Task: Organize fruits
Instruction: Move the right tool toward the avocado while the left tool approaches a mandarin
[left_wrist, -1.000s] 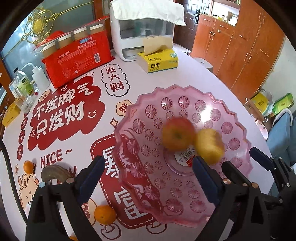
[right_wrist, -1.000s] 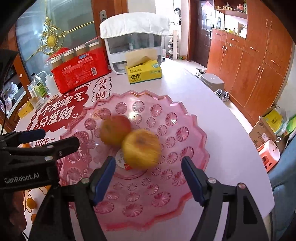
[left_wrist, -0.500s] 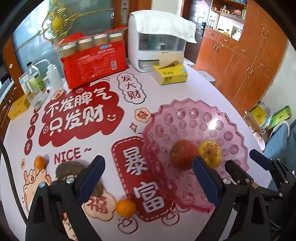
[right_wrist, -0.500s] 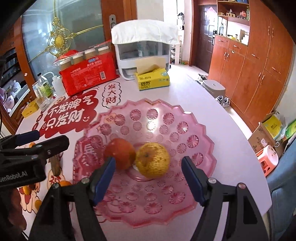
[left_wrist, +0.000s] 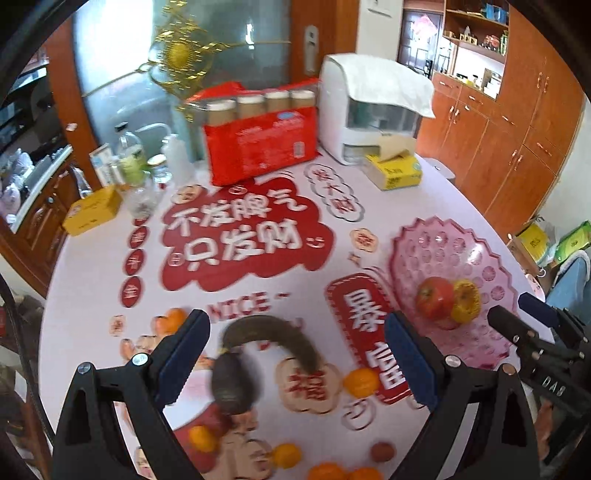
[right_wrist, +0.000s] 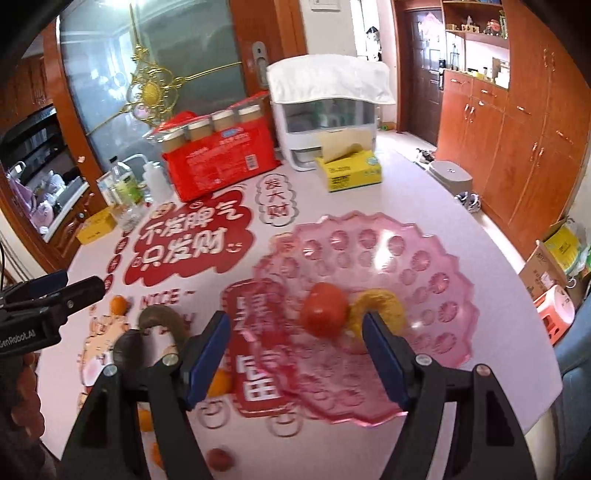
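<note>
A white bench (left_wrist: 92, 302) printed with red Chinese slogans carries a pink scalloped fruit plate (right_wrist: 436, 258) holding a red apple (right_wrist: 325, 310) and a yellow fruit (right_wrist: 384, 306) touching. Small oranges (left_wrist: 360, 380) lie loose nearby. Both the left claw (left_wrist: 295, 362) and right claw (right_wrist: 295, 354) hang spread, empty. Wooden cabinets (right_wrist: 517, 122) line the room.

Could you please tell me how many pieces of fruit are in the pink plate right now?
2: a red apple near the middle of the pink plate, and a yellowish fruit touching its right side; nothing looks hidden.
</note>
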